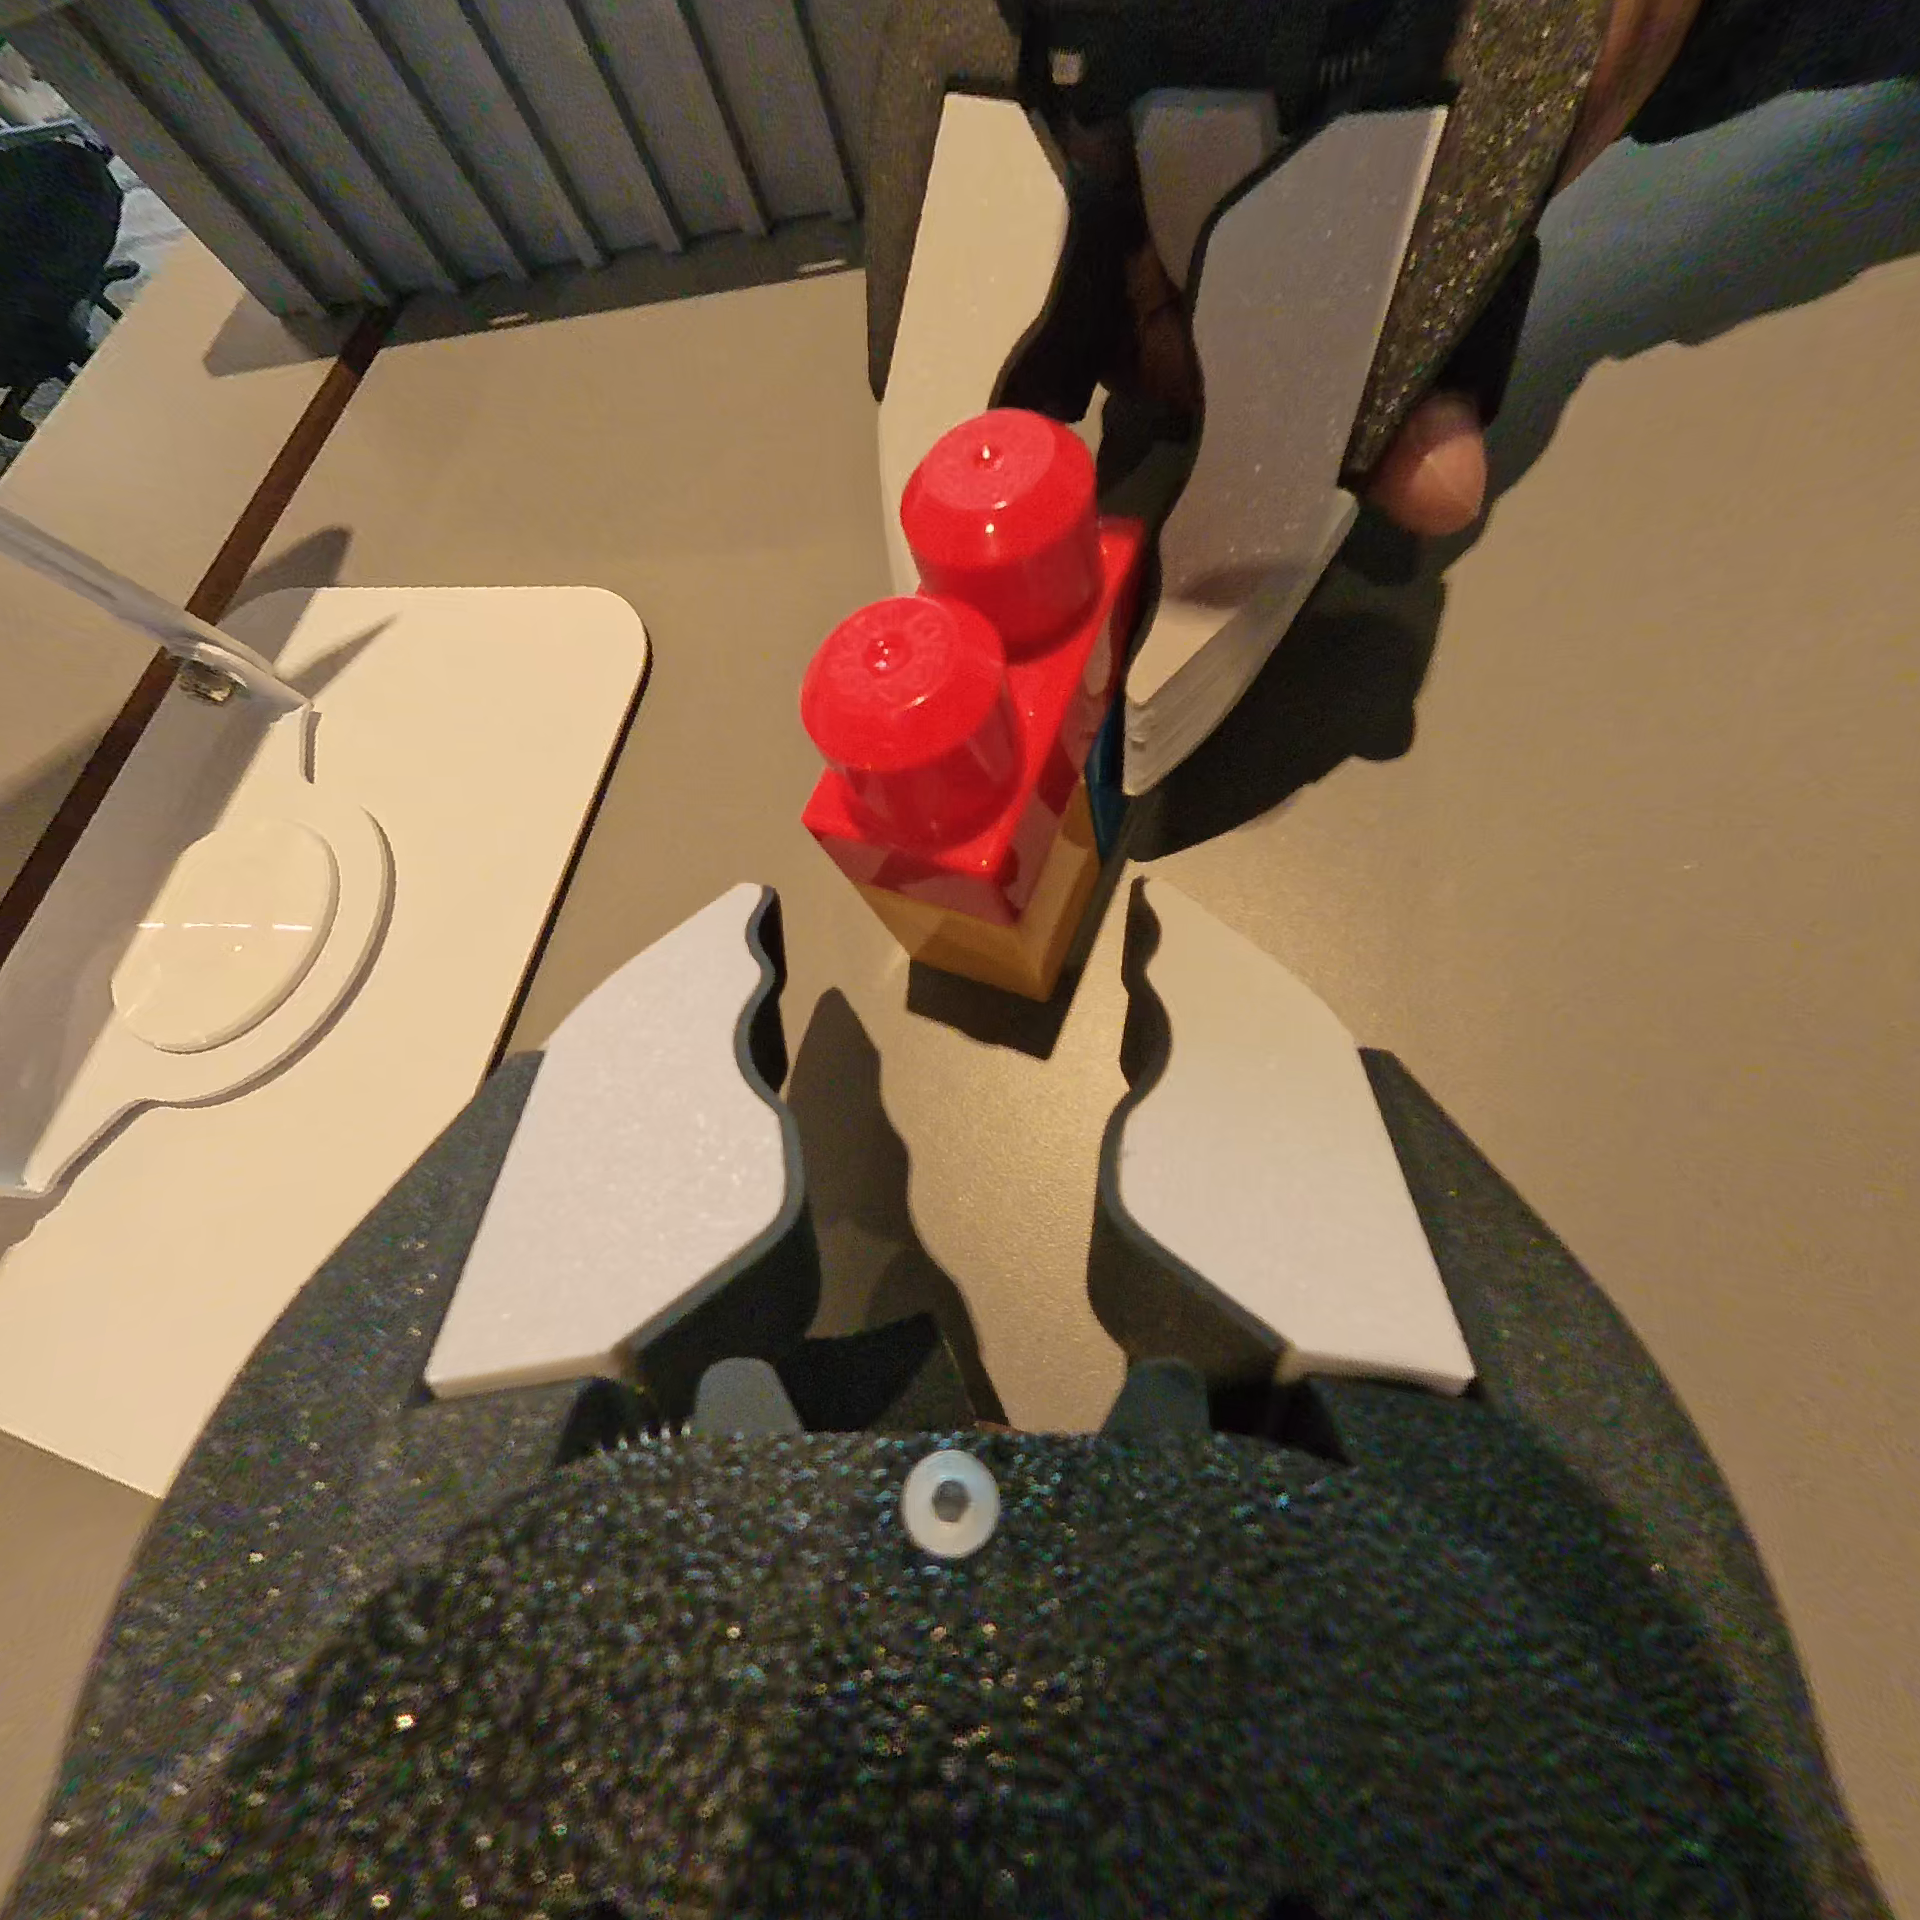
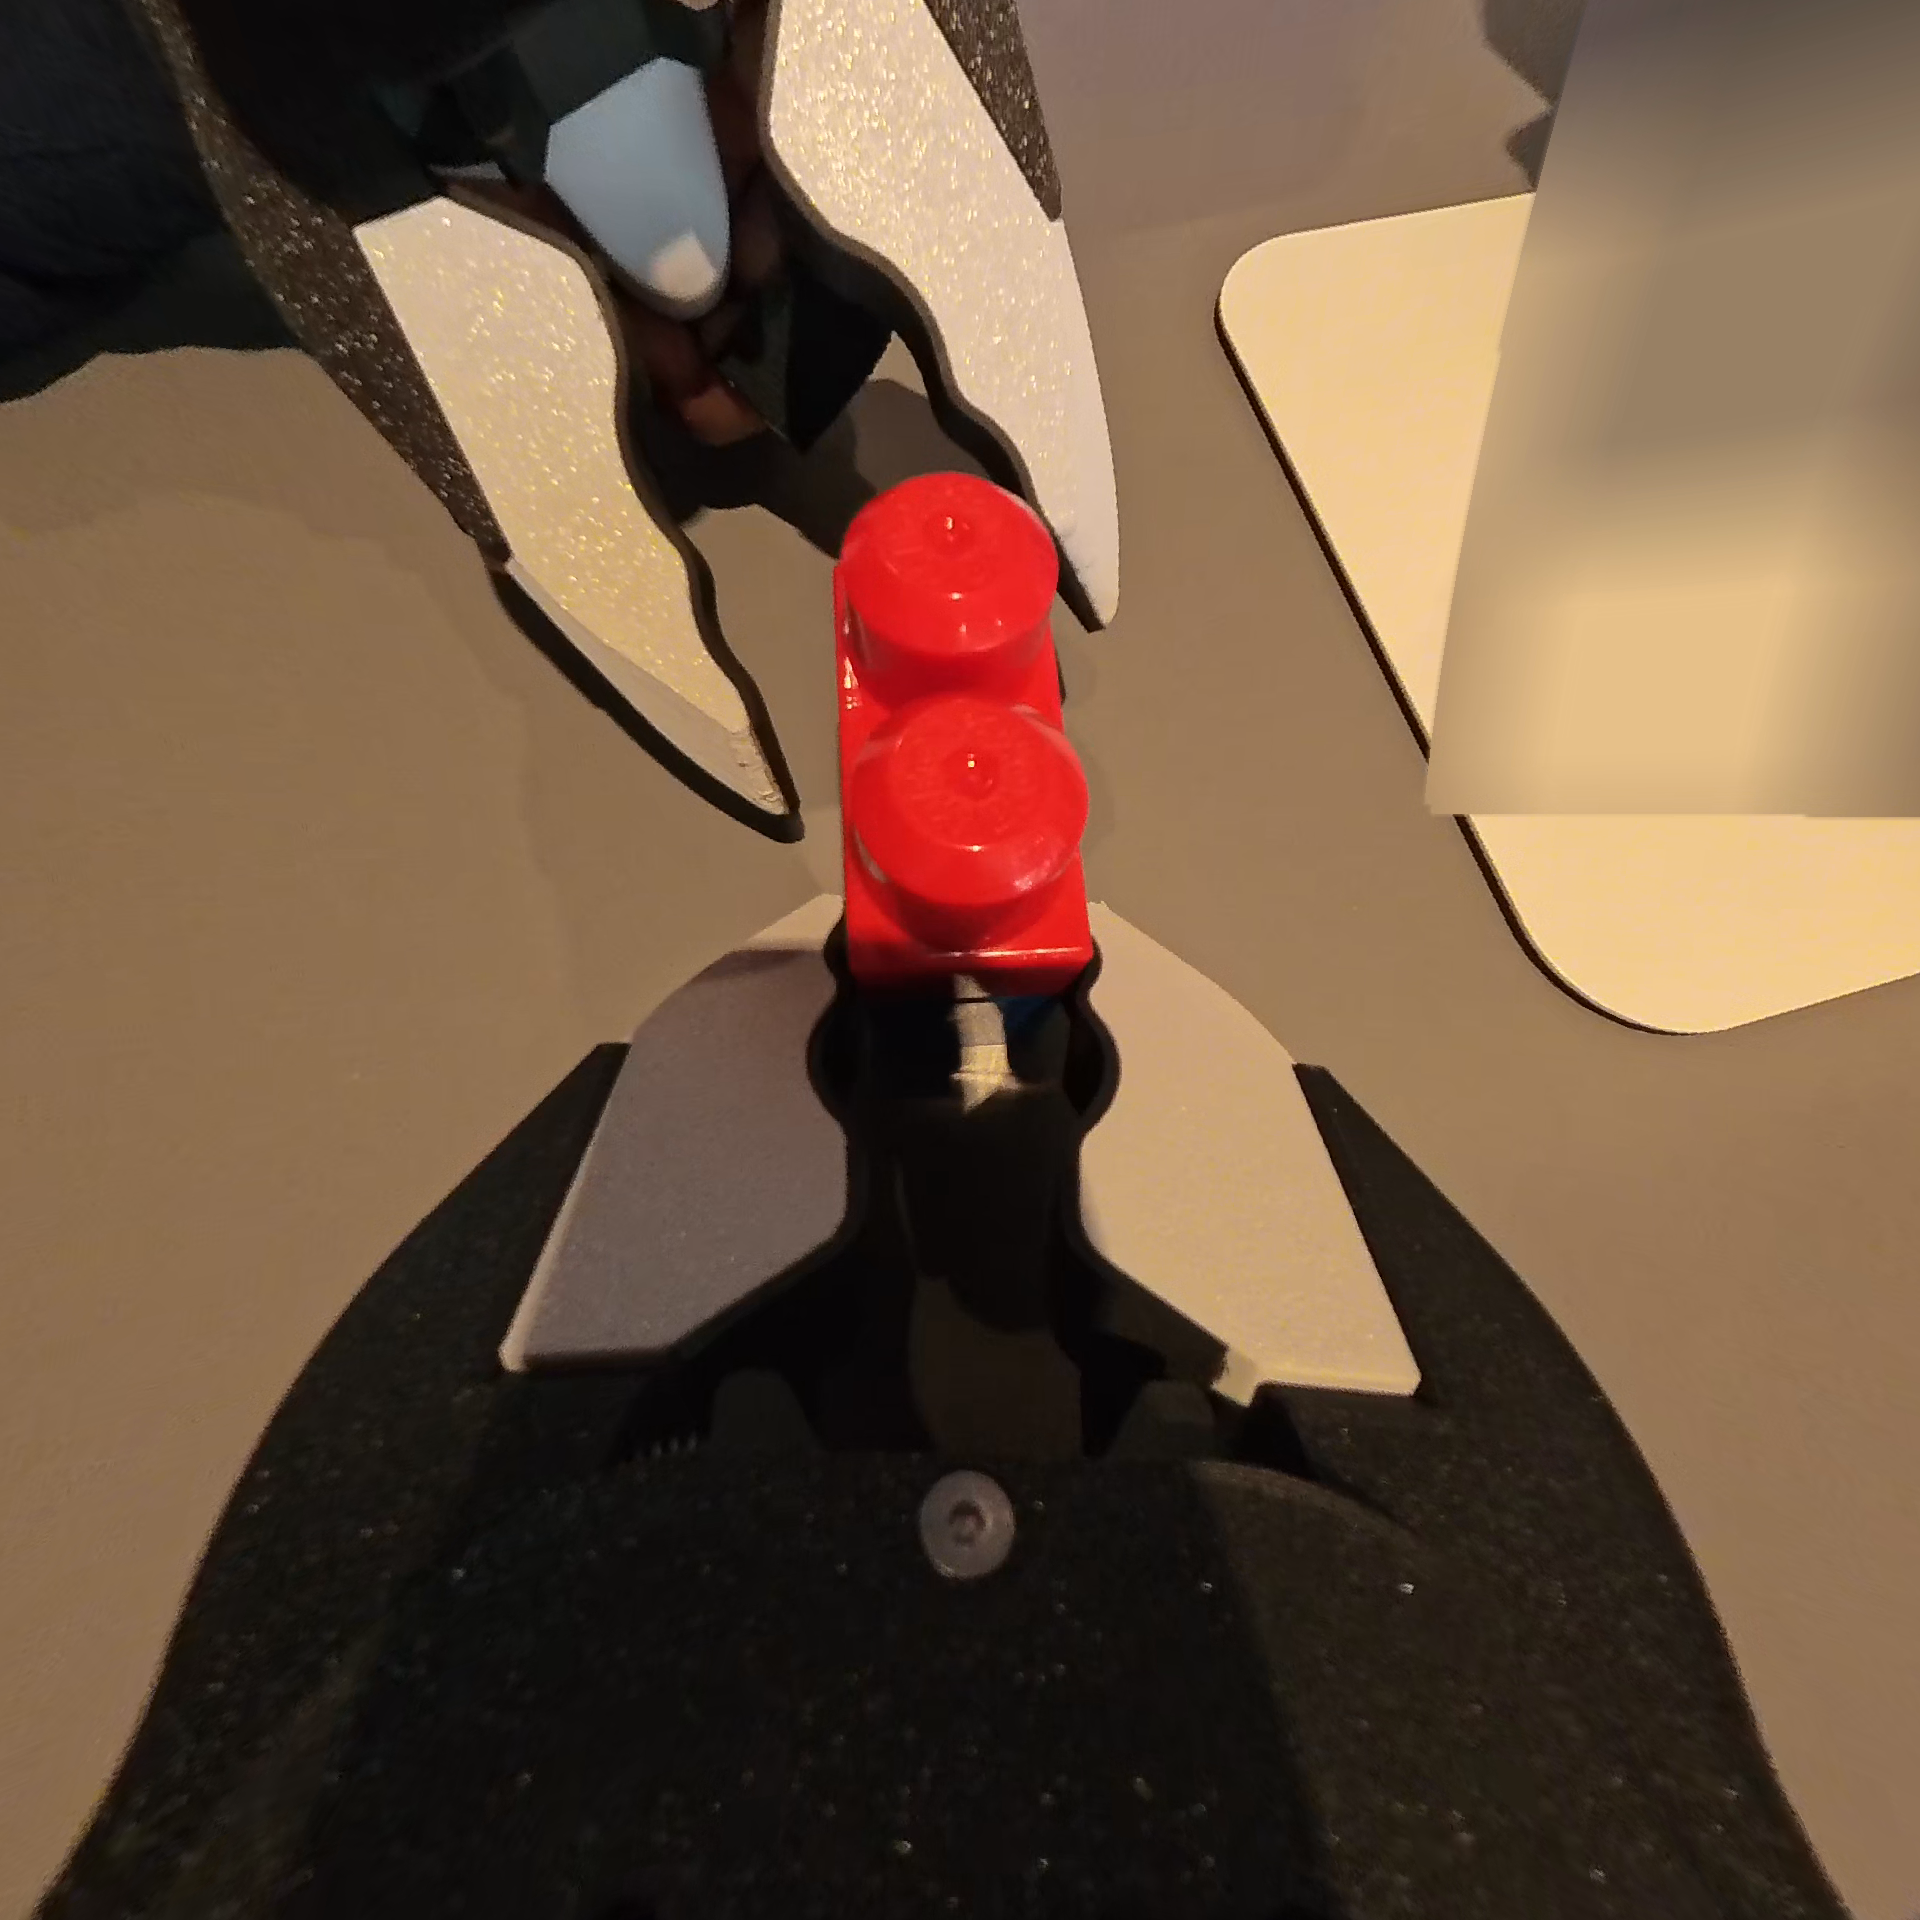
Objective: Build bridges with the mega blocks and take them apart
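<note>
I see a glossy red block [image 1: 940,717] on a yellow block [image 1: 987,935], with a sliver of blue block [image 1: 1107,774] beside it. My left claw [image 1: 951,956] has pale grey fingers on a speckled black body (the right claw [image 2: 961,966] matches). The counter [image 1: 1455,987] is taupe; the board [image 1: 447,831] is cream.

1. A matte grey-brown tabletop [image 1: 1558,1039] fills most of both views, lit warmly from above — sharp dark shadows fall across it.
2. A pale board with rounded corners [image 1: 499,831] lies flat on the table's left part in the left wrist view; a clear plastic piece with a round lens [image 1: 234,935] sits on it.
3. Behind the table stands a wall of grey vertical slats [image 1: 468,135].
4. At far left, a dark office chair [image 1: 52,260] shows dimly — details unclear.
</note>
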Demonstrator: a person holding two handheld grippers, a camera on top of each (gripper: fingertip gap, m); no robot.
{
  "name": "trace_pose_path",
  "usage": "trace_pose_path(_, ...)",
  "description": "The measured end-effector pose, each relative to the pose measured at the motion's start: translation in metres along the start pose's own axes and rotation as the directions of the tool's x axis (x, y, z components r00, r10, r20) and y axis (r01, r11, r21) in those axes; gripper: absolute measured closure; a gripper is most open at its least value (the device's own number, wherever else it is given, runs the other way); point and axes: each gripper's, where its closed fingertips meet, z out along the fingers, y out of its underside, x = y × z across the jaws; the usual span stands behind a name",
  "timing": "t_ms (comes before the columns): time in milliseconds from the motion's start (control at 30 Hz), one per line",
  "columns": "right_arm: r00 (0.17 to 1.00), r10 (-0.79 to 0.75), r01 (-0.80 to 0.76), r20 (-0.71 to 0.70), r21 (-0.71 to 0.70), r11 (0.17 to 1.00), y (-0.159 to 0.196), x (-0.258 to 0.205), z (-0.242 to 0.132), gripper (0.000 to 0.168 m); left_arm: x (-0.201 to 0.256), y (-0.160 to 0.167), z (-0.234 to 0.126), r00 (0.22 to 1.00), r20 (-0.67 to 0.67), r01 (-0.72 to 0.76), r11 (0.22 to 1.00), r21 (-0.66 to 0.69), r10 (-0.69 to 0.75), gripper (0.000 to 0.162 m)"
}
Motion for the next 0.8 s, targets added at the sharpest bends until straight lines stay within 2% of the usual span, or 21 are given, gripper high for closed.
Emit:
trace_pose_path(367, 1.0, 0.0, 0.0, -0.005, 0.025, 1.0, -0.003, 0.002, -0.002, 0.131, -0.002, -0.005, -0.006, 0.999, -0.012, 0.033, 0.998, 0.052, -0.032, 0.097)
trace_pose_path(500, 1.0, 0.026, -0.027, 0.006, 0.094, 0.995, -0.011, 0.004, -0.007, 0.131, -0.008, -0.018, -0.019, 0.991, -0.052, 0.128, 0.976, 0.174, -0.12, 0.096)
trace_pose_path(633, 0.998, 0.057, -0.062, 0.031, 0.175, 0.983, -0.022, 0.005, -0.013, 0.131, -0.014, -0.04, -0.036, 0.957, -0.152, 0.286, 0.893, 0.348, -0.248, 0.097)
trace_pose_path(800, 0.996, 0.061, -0.074, 0.065, 0.235, 0.969, -0.031, 0.001, -0.017, 0.132, -0.014, -0.049, -0.039, 0.935, -0.203, 0.349, 0.85, 0.394, -0.29, 0.097)
